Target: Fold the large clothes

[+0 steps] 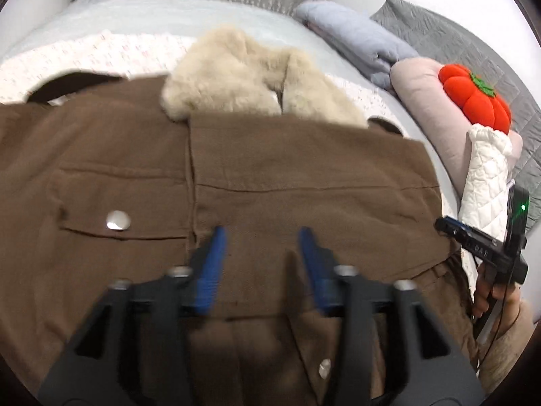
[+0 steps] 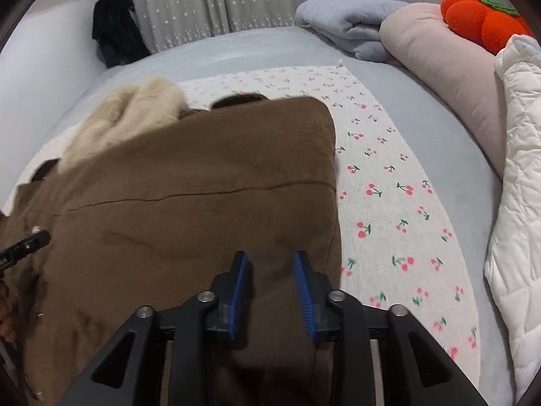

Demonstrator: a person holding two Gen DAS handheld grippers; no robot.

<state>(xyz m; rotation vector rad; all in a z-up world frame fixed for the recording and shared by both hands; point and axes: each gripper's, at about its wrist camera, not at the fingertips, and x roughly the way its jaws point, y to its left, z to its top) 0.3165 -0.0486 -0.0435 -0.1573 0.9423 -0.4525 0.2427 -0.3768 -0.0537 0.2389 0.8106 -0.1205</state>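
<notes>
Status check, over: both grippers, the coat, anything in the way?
Left gripper open, empty, over brown coat. Right gripper open, empty, near the coat's right edge. Coat on cherry-print cloth, fur collar exposed. Nothing blocking.

Brown coat [image 1: 304, 176] with cream fur collar [image 1: 243, 77] is lying flat on the bed, front panels closed, snap-buttoned pocket flap [image 1: 118, 220] showing; its sleeves are apparently tucked beneath, though blurred.

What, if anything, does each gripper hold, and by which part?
Nothing. The left gripper and right gripper both stand open above the brown coat, with no cloth between the fingers.
</notes>
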